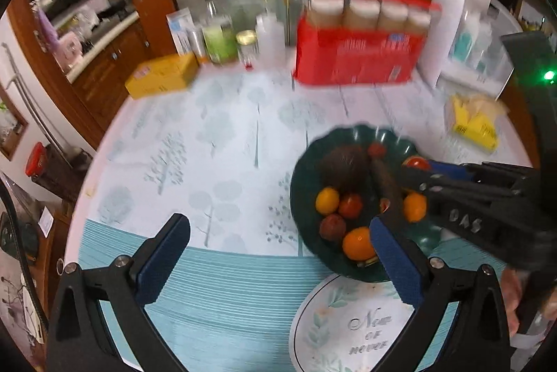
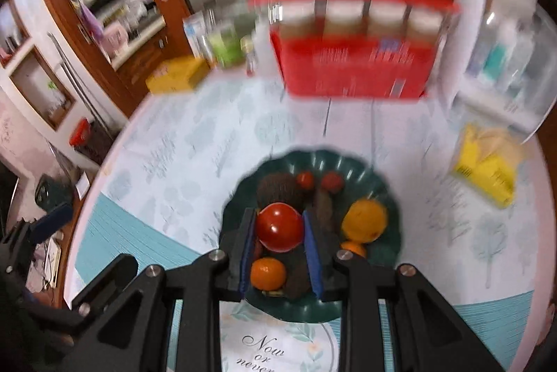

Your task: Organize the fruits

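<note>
The right gripper (image 2: 280,229) clamps a red tomato (image 2: 279,227) above the dark green fruit bowl (image 2: 390,253), the left gripper (image 1: 278,253) gapes empty beside it; next, probably, carrying the tomato to its place.

A: Anything readable?
B: The round mat (image 2: 278,347) on the desk says "Now or never"; the other view blurs it.
A: And the red box (image 2: 355,65)?
B: Its print is too smeared to read.
</note>
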